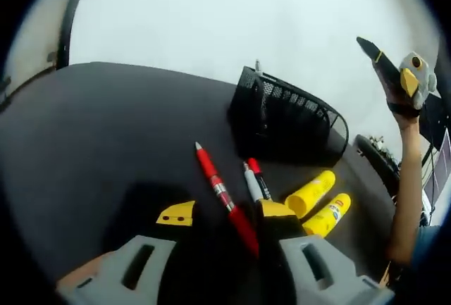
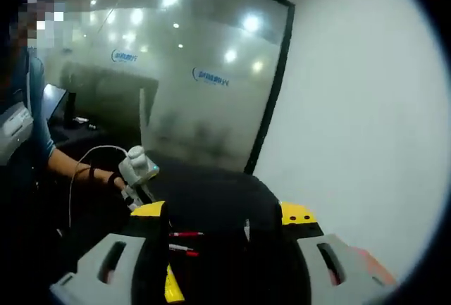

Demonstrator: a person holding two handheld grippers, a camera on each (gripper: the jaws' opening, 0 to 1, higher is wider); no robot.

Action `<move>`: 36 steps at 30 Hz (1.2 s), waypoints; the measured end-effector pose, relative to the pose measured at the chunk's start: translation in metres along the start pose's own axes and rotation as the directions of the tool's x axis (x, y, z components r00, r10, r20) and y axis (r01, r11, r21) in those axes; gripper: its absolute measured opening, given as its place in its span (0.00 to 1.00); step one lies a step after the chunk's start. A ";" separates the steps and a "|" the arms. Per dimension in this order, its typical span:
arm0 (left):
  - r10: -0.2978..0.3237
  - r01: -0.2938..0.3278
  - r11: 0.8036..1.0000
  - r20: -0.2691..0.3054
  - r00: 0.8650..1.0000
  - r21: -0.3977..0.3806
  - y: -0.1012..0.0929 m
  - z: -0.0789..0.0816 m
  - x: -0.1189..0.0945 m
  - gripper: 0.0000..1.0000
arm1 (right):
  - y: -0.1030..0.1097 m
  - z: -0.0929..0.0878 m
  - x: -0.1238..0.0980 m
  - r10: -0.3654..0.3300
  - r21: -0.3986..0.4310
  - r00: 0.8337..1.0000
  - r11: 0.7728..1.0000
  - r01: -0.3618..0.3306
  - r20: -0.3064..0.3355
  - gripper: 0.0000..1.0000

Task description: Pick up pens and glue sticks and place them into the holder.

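Note:
On the black table (image 1: 106,129) stands a black mesh holder (image 1: 285,118). In front of it lie a red pen (image 1: 222,196), a grey marker (image 1: 251,182), a red-capped black marker (image 1: 259,177) and two yellow glue sticks (image 1: 310,192) (image 1: 328,215). My left gripper (image 1: 225,212) is open low over the table, the red pen running between its jaws. My right gripper (image 2: 223,211) is open and empty, held high above the table; it appears as the right gripper (image 1: 405,72) raised in a hand. Below it show two pens (image 2: 184,234) and a glue stick (image 2: 173,284).
A person's forearm (image 1: 405,178) rises at the table's right side. The left gripper (image 2: 137,167) with its cable shows at the left of the right gripper view. A glass partition (image 2: 197,86) and a white wall (image 2: 366,108) stand behind the table.

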State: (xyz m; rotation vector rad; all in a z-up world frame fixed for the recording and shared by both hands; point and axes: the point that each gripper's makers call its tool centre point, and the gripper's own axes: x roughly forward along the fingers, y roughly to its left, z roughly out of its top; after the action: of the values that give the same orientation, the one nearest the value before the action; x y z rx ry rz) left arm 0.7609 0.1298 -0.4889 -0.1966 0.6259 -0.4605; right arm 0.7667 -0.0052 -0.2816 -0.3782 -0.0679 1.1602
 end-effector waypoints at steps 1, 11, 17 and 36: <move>0.000 0.000 1.000 -0.001 1.000 -0.001 0.000 0.000 0.000 0.33 | 0.002 -0.004 0.000 0.008 -0.007 1.000 1.000 -0.008 -0.028 0.56; 0.017 -0.016 1.000 -0.027 1.000 0.022 0.009 0.008 0.006 0.32 | 0.037 -0.029 -0.002 0.121 -0.020 0.970 0.992 -0.128 -0.211 0.56; 0.021 -0.020 0.999 -0.035 0.999 0.025 0.010 0.008 0.006 0.31 | 0.054 -0.057 -0.005 0.188 0.016 0.918 0.981 -0.194 -0.349 0.54; 0.155 -0.143 0.975 -0.065 0.986 0.168 0.011 0.008 0.016 0.26 | 0.062 -0.069 -0.002 0.220 0.025 0.879 0.973 -0.231 -0.423 0.50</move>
State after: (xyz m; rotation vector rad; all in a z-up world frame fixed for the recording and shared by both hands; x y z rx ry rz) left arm 0.7805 0.1324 -0.4943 0.0236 0.6710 -0.3733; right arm 0.7284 -0.0033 -0.3663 -0.6686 0.3519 1.2839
